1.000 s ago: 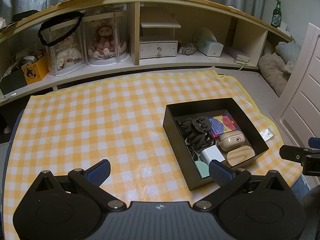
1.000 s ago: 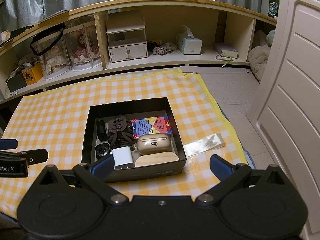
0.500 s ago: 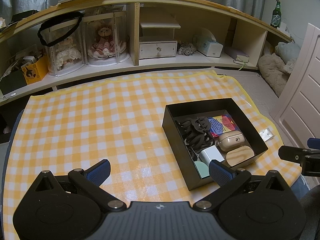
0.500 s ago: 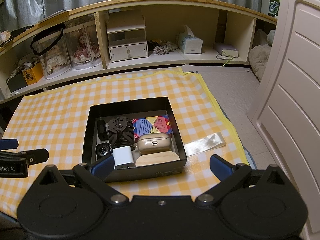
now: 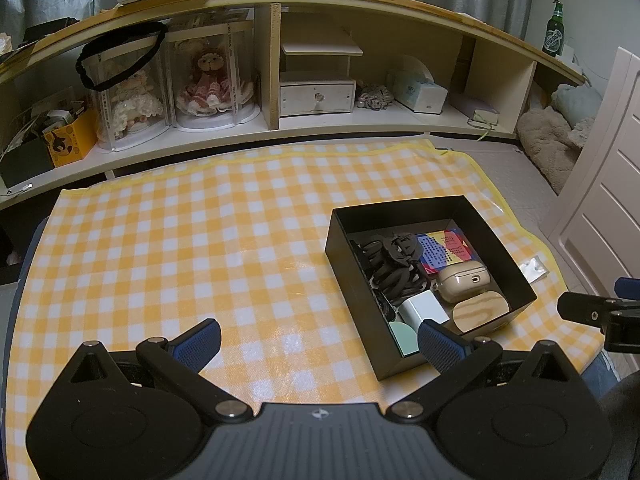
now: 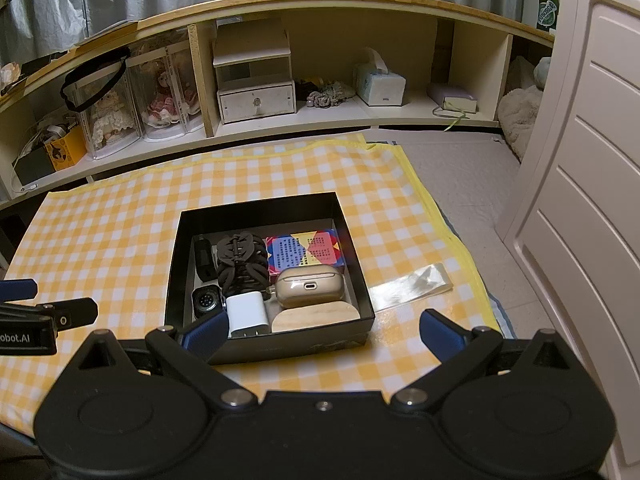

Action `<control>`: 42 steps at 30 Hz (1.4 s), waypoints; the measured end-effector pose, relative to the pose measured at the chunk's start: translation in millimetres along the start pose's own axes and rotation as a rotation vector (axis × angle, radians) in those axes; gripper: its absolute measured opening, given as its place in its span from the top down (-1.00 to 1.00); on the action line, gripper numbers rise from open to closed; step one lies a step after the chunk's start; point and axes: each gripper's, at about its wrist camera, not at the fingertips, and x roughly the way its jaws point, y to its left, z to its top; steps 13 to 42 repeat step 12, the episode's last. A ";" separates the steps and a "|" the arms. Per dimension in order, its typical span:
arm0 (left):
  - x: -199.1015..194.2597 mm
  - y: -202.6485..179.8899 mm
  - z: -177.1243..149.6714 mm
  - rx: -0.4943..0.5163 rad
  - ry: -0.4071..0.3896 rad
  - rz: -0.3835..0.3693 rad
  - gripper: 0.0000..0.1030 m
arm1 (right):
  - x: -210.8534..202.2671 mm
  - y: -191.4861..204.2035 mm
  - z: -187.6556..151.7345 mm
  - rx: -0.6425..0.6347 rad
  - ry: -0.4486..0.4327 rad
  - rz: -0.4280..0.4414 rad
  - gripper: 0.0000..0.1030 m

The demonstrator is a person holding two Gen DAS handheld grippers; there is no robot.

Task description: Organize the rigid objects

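A black open box (image 6: 256, 210) (image 5: 352, 272) stands on the yellow checked cloth. Inside lie a black hair claw (image 6: 241, 264) (image 5: 394, 264), a colourful card box (image 6: 306, 250) (image 5: 446, 248), a beige earbud case (image 6: 311, 286) (image 5: 464, 280), a white charger (image 6: 246, 314) (image 5: 424, 308), a wooden oval piece (image 6: 316, 316) (image 5: 480, 312) and a watch (image 6: 206, 300). My left gripper (image 5: 318, 342) is open over the cloth, left of the box's near corner. My right gripper (image 6: 322, 334) is open, its fingers either side of the box's near wall. Both hold nothing.
A clear plastic wrapper (image 6: 410, 288) lies on the cloth right of the box. A curved wooden shelf (image 6: 320, 4) with doll cases, a small drawer and a tissue box runs along the back. A white door panel (image 6: 580, 200) stands at the right.
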 end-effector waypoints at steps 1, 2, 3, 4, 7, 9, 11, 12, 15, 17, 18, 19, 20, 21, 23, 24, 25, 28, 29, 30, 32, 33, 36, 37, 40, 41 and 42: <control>-0.1 0.1 0.1 0.000 0.000 0.000 -1.00 | 0.0 0.5 -0.3 0.000 0.000 0.000 -0.99; -0.1 0.0 0.0 0.000 0.000 0.000 -1.00 | 0.1 0.0 0.0 0.000 0.000 0.000 -0.99; -0.1 0.0 0.1 0.000 -0.001 0.000 -1.00 | 0.1 0.2 -0.1 0.000 0.001 0.000 -0.99; 0.0 0.1 0.0 0.000 -0.001 0.000 -1.00 | 0.1 -0.1 0.1 0.000 0.000 0.000 -0.99; -0.1 0.3 0.1 0.000 0.000 -0.002 -1.00 | 0.2 0.0 0.1 0.000 0.000 0.000 -0.99; 0.0 0.2 0.2 -0.002 0.000 0.000 -1.00 | 0.2 0.3 0.0 0.000 0.001 0.000 -0.99; 0.0 0.4 0.1 0.000 0.000 -0.001 -1.00 | 0.2 0.2 0.1 0.001 0.001 0.001 -0.99; 0.1 0.4 0.1 0.000 -0.001 -0.001 -1.00 | 0.2 0.4 0.0 0.000 0.001 0.000 -0.99; 0.1 0.4 0.1 0.000 -0.001 -0.001 -1.00 | 0.2 0.4 0.0 0.000 0.001 0.000 -0.99; 0.1 0.4 0.1 0.000 -0.001 -0.001 -1.00 | 0.2 0.4 0.0 0.000 0.001 0.000 -0.99; 0.1 0.4 0.1 0.000 -0.001 -0.001 -1.00 | 0.2 0.4 0.0 0.000 0.001 0.000 -0.99; 0.1 0.4 0.1 0.000 -0.001 -0.001 -1.00 | 0.2 0.4 0.0 0.000 0.001 0.000 -0.99; 0.1 0.4 0.1 0.000 -0.001 -0.001 -1.00 | 0.2 0.4 0.0 0.000 0.001 0.000 -0.99; 0.1 0.4 0.1 0.000 -0.001 -0.001 -1.00 | 0.2 0.4 0.0 0.000 0.001 0.000 -0.99; 0.1 0.4 0.1 0.000 -0.001 -0.001 -1.00 | 0.2 0.4 0.0 0.000 0.001 0.000 -0.99; 0.1 0.4 0.1 0.000 -0.001 -0.001 -1.00 | 0.2 0.4 0.0 0.000 0.001 0.000 -0.99; 0.1 0.4 0.1 0.000 -0.001 -0.001 -1.00 | 0.2 0.4 0.0 0.000 0.001 0.000 -0.99; 0.1 0.4 0.1 0.000 -0.001 -0.001 -1.00 | 0.2 0.4 0.0 0.000 0.001 0.000 -0.99; 0.1 0.4 0.1 0.000 -0.001 -0.001 -1.00 | 0.2 0.4 0.0 0.000 0.001 0.000 -0.99; 0.1 0.4 0.1 0.000 -0.001 -0.001 -1.00 | 0.2 0.4 0.0 0.000 0.001 0.000 -0.99; 0.1 0.4 0.1 0.000 -0.001 -0.001 -1.00 | 0.2 0.4 0.0 0.000 0.001 0.000 -0.99; 0.1 0.4 0.1 0.000 -0.001 -0.001 -1.00 | 0.2 0.4 0.0 0.000 0.001 0.000 -0.99; 0.1 0.4 0.1 0.000 -0.001 -0.001 -1.00 | 0.2 0.4 0.0 0.000 0.001 0.000 -0.99; 0.1 0.4 0.1 0.000 -0.001 -0.001 -1.00 | 0.2 0.4 0.0 0.000 0.001 0.000 -0.99; 0.1 0.4 0.1 0.000 -0.001 -0.001 -1.00 | 0.2 0.4 0.0 0.000 0.001 0.000 -0.99; 0.1 0.4 0.1 0.000 -0.001 -0.001 -1.00 | 0.2 0.4 0.0 0.000 0.001 0.000 -0.99; 0.1 0.4 0.1 0.000 -0.001 -0.001 -1.00 | 0.2 0.4 0.0 0.000 0.001 0.000 -0.99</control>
